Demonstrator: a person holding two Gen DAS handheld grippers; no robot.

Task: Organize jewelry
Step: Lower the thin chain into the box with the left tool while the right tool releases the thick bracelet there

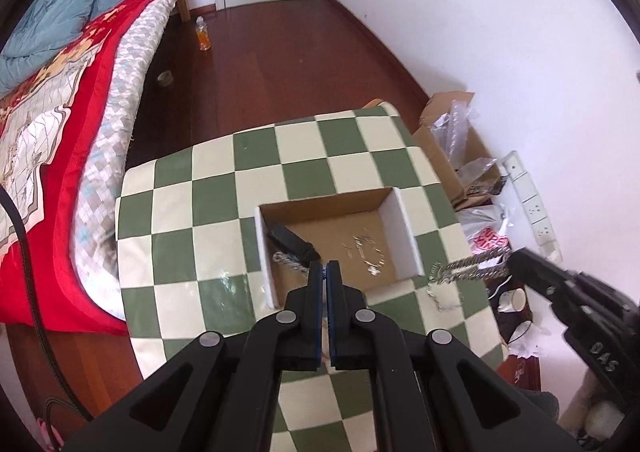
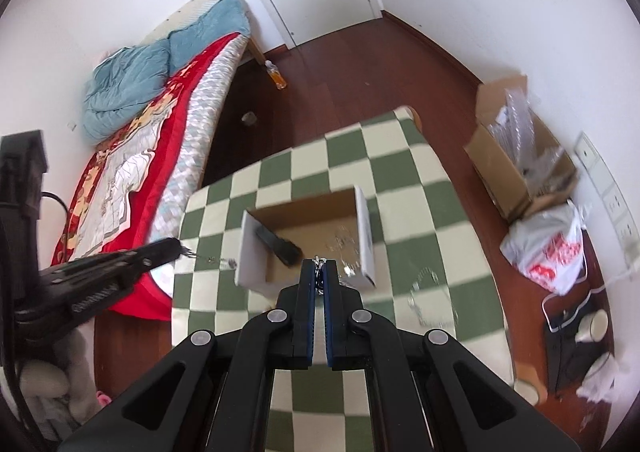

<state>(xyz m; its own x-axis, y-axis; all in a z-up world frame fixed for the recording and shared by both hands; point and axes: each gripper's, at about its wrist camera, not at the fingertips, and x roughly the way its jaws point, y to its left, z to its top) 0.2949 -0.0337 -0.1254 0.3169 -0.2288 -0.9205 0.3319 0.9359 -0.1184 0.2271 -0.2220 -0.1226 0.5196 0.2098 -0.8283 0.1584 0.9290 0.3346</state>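
The right gripper (image 1: 510, 264) body reads "DAS"; it grips a silver chain (image 1: 468, 270).

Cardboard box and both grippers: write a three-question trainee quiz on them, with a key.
1. True or false: the right gripper holds nothing.
2. The cardboard box stands on: A) the red blanket, B) the checkered cloth, C) the wooden floor.
3. What hangs from the tips of the left gripper?

Key
1. False: it is shut on a thick chain.
2. B.
3. A thin chain, dangling beside the box.
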